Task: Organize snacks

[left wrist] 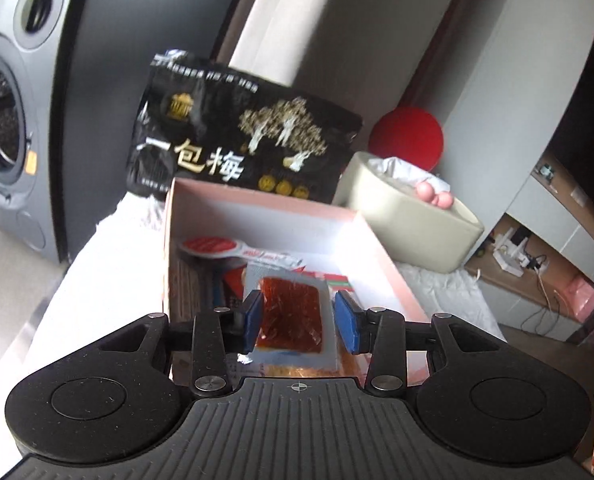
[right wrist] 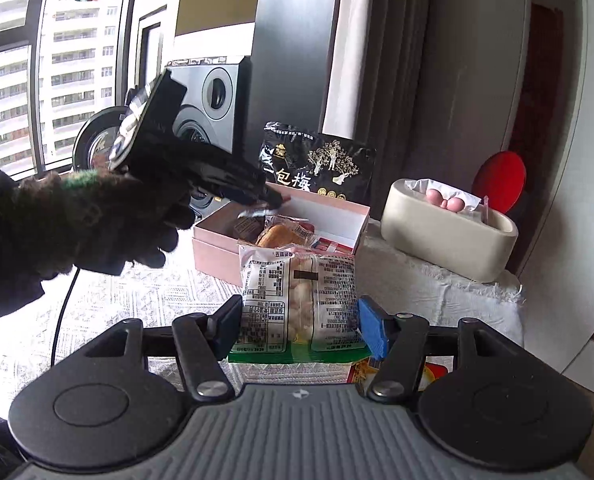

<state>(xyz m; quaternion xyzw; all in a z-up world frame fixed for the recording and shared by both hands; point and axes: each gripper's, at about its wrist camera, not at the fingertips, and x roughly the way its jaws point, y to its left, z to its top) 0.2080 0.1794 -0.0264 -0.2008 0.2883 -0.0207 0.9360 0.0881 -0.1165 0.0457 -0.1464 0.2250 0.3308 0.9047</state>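
Observation:
A pink box (left wrist: 381, 248) (right wrist: 213, 248) holds several snack packets. My left gripper (left wrist: 299, 322) hovers over it, jaws open, with a clear packet of red-orange snack (left wrist: 293, 316) lying between the blue pads (left wrist: 347, 322) without being pinched. In the right wrist view the left gripper (right wrist: 273, 198) shows over the box's near left corner. My right gripper (right wrist: 301, 326) is shut on a clear packet of pale snacks with a printed label (right wrist: 297, 300), held upright in front of the box. A black plum bag (left wrist: 241, 144) (right wrist: 321, 164) stands behind the box.
A beige tissue holder (left wrist: 409, 216) (right wrist: 449, 232) stands right of the box on a white cloth (right wrist: 157, 292). A red round object (left wrist: 406, 138) is behind it. A washing machine (left wrist: 5, 128) stands left. More packets (right wrist: 429, 372) lie under my right gripper.

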